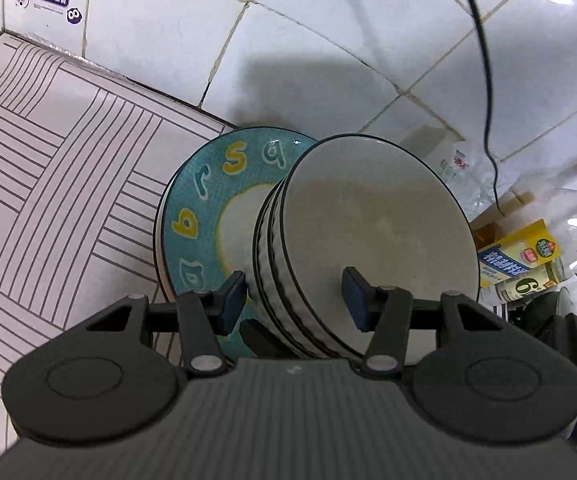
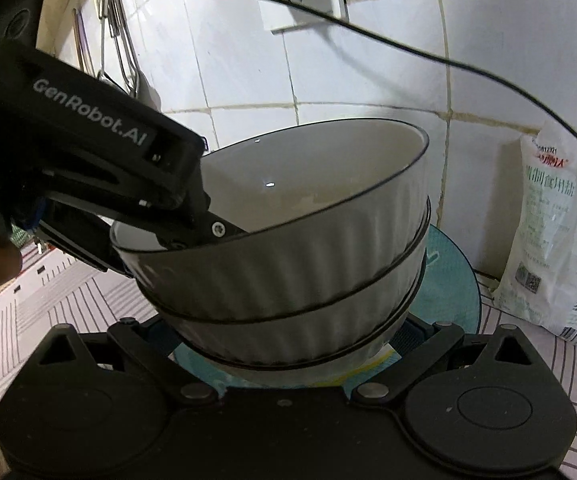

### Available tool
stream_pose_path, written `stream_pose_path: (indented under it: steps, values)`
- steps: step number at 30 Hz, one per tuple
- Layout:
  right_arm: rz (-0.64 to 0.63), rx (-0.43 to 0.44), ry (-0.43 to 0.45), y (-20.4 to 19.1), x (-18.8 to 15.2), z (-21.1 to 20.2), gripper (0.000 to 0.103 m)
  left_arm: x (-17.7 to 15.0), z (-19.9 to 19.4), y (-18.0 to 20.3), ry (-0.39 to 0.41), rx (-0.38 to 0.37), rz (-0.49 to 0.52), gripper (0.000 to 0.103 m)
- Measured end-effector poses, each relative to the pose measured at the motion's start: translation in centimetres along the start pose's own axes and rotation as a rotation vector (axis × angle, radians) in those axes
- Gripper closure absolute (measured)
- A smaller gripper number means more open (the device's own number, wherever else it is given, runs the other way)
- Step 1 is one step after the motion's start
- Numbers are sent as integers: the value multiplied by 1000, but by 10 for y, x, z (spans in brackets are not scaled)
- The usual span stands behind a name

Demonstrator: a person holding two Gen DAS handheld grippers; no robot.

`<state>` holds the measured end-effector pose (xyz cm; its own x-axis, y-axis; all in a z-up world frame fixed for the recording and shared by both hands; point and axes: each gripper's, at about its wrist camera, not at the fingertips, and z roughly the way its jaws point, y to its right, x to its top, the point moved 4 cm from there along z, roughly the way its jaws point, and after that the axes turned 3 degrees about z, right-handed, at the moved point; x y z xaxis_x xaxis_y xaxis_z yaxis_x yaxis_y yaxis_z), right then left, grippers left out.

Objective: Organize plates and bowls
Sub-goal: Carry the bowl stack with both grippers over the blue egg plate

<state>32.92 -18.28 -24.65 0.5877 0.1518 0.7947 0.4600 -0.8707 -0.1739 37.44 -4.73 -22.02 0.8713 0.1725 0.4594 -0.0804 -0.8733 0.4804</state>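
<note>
Three ribbed white bowls [image 2: 288, 264] with dark rims are nested in a stack on a teal plate [image 2: 456, 280] with coloured letters. In the left wrist view the stack [image 1: 368, 220] stands on the same plate [image 1: 200, 200]. My left gripper [image 1: 294, 296] is open, one pad inside the top bowl and one outside its wall, straddling the rim; it shows in the right wrist view [image 2: 208, 232] reaching in from the left. My right gripper [image 2: 300, 340] is wide open, low, with the bottom of the stack between its fingers; its fingertips are hidden behind the bowls.
A striped mat [image 1: 48, 160] covers the counter. A white tiled wall [image 2: 368, 60] with a socket and a black cable [image 2: 408, 48] stands close behind. A white bag [image 2: 560, 240] stands to the right, bottles and jars [image 1: 528, 256] beside the stack, and utensils [image 2: 120, 40] hang at the upper left.
</note>
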Motion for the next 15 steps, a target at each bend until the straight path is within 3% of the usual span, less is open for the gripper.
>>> stream_pose_path:
  steps: [7,15]
  values:
    - [-15,0,-38,-2,-1,11,1,0,8,-7,-17,12,-18,52]
    - [-13,14,-51,5,9,25,1,1,11,-9,18,26,-24,52]
